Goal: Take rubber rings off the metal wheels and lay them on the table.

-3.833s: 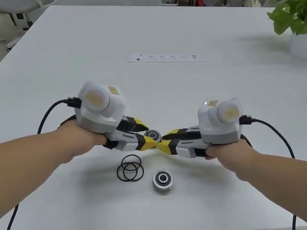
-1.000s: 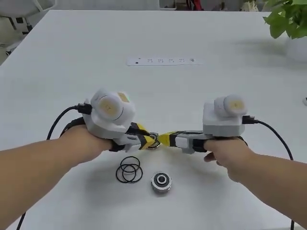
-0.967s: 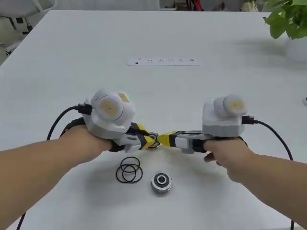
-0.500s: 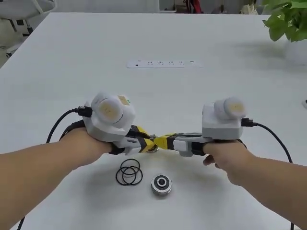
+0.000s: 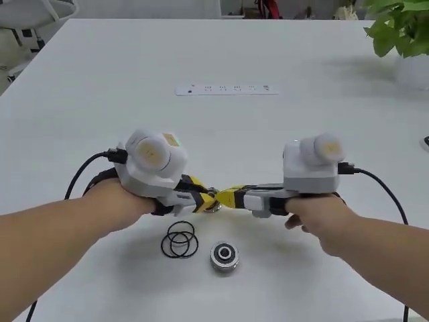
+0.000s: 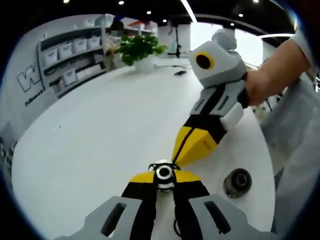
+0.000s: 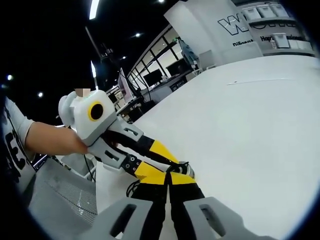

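A small metal wheel [image 6: 163,172] is held above the table with my left gripper [image 6: 164,177] shut on it. My right gripper [image 7: 169,176] comes in from the opposite side, tip to tip. Its jaws are shut on the thin black rubber ring [image 7: 178,166] at the wheel's rim. In the head view the two grippers meet at the wheel [image 5: 213,205], the left gripper [image 5: 200,198] on one side and the right gripper [image 5: 226,197] on the other. Three loose black rings [image 5: 179,242] lie overlapped on the table below. A second metal wheel [image 5: 224,255] lies flat beside them.
The white table [image 5: 214,134] runs far back, with a white power strip [image 5: 226,89] in the middle distance. A green plant [image 5: 401,27] stands at the far right corner. Black cables [image 5: 84,176] trail from both grippers toward the near edge.
Since 3.8 s ago the right gripper has rolled level and both grippers have drawn closer at the wheel. Over the last second they hardly move.
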Available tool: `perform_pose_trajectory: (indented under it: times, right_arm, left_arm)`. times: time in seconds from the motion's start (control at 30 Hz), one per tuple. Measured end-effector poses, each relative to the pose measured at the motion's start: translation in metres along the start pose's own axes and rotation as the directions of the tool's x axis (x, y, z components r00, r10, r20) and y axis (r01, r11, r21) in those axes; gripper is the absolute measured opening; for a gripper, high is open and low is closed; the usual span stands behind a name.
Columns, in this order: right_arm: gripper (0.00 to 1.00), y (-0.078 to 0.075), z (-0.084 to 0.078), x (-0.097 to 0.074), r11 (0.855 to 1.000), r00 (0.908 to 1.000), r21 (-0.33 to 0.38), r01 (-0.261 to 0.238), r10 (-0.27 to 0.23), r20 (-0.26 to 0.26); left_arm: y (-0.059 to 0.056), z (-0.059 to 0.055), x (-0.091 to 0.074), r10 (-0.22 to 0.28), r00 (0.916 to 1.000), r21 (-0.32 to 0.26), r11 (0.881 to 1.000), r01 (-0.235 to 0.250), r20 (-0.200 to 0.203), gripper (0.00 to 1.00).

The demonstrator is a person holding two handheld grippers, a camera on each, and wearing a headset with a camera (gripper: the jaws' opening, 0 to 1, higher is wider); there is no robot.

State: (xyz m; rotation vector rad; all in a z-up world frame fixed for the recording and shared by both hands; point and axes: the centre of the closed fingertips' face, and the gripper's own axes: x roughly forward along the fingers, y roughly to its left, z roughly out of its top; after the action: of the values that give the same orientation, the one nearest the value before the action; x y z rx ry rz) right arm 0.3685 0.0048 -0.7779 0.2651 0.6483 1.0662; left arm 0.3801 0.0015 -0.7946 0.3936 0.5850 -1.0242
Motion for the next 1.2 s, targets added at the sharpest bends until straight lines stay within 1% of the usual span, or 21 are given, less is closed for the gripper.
perform_pose_trajectory:
  times: [0.1, 0.17, 0.23, 0.27, 0.4, 0.47, 0.53, 0.6, 0.63, 0.7, 0.8, 0.97, 1.03, 1.1, 1.2]
  right_arm:
    - [0.0, 0.004, 0.001, 0.0, 1.0, 0.9998, 0.016, -0.021, 0.021, 0.006]
    - [0.0, 0.003, 0.001, 0.001, 1.0, 0.9998, 0.008, -0.019, 0.019, 0.003]
    - [0.0, 0.001, 0.002, 0.001, 1.0, 1.0, 0.003, -0.001, 0.001, 0.003]
    - [0.0, -0.005, 0.002, 0.001, 1.0, 0.9995, 0.002, 0.03, -0.03, 0.002]
    - [0.0, -0.009, 0.004, 0.0, 0.999, 0.9987, 0.002, 0.05, -0.05, 0.004]
    - [0.0, -0.01, 0.005, 0.0, 0.999, 0.9986, 0.004, 0.053, -0.053, 0.007]
    - [0.0, -0.012, 0.005, 0.0, 0.999, 0.9986, 0.008, 0.052, -0.052, 0.008]
    - [0.0, -0.011, 0.004, 0.0, 0.999, 0.9987, 0.005, 0.051, -0.051, 0.005]
    - [0.0, -0.011, 0.004, 0.0, 0.999, 0.9988, 0.005, 0.05, -0.05, 0.005]
    - [0.0, -0.011, 0.004, 0.0, 0.999, 0.9987, 0.001, 0.051, -0.051, 0.004]
    - [0.0, -0.014, 0.004, -0.001, 0.999, 0.9986, 0.001, 0.053, -0.053, 0.004]
    - [0.0, -0.013, 0.007, -0.001, 0.999, 0.9986, 0.003, 0.052, -0.052, 0.009]
    - [0.0, -0.013, 0.008, -0.001, 0.999, 0.9986, 0.002, 0.051, -0.051, 0.011]
    - [0.0, -0.013, 0.009, -0.002, 0.999, 0.9987, 0.003, 0.049, -0.049, 0.012]
    - [0.0, -0.011, 0.009, -0.002, 0.999, 0.9988, 0.002, 0.048, -0.048, 0.013]
  left_arm:
    - [-0.001, 0.001, 0.0, -0.001, 1.0, -0.001, 1.0, 0.001, 0.0, 0.12]
    - [-0.001, 0.001, 0.0, -0.001, 1.0, -0.002, 1.0, 0.001, 0.0, 0.12]
    - [-0.001, 0.001, 0.0, 0.0, 1.0, -0.003, 1.0, 0.0, 0.0, 0.12]
    - [-0.001, 0.001, 0.0, 0.0, 1.0, -0.002, 1.0, 0.0, 0.0, 0.12]
    - [-0.002, 0.002, -0.001, 0.002, 1.0, 0.001, 1.0, -0.002, -0.002, 0.12]
    - [-0.002, 0.002, -0.001, 0.004, 1.0, 0.011, 1.0, -0.004, -0.004, 0.12]
    - [-0.002, 0.002, -0.001, 0.005, 1.0, 0.009, 1.0, -0.005, -0.005, 0.13]
    - [-0.004, 0.003, -0.002, -0.004, 1.0, 0.007, 1.0, 0.004, -0.003, 0.14]
    - [-0.004, 0.002, -0.003, -0.013, 0.9999, -0.01, 1.0, 0.013, -0.003, 0.14]
    - [-0.001, 0.001, -0.004, -0.017, 0.9999, -0.015, 1.0, 0.017, 0.001, 0.14]
    - [-0.004, 0.003, -0.008, -0.024, 0.9997, -0.002, 1.0, 0.024, 0.01, 0.16]
    - [-0.009, 0.012, -0.016, -0.039, 0.9983, 0.013, 0.999, 0.039, 0.043, 0.22]
    - [-0.012, 0.014, -0.018, -0.048, 0.9974, 0.014, 0.999, 0.048, 0.053, 0.27]
    - [-0.012, 0.014, -0.02, -0.054, 0.9968, 0.026, 0.998, 0.053, 0.059, 0.3]
    - [-0.014, 0.016, -0.026, -0.061, 0.9956, 0.031, 0.998, 0.059, 0.071, 0.32]
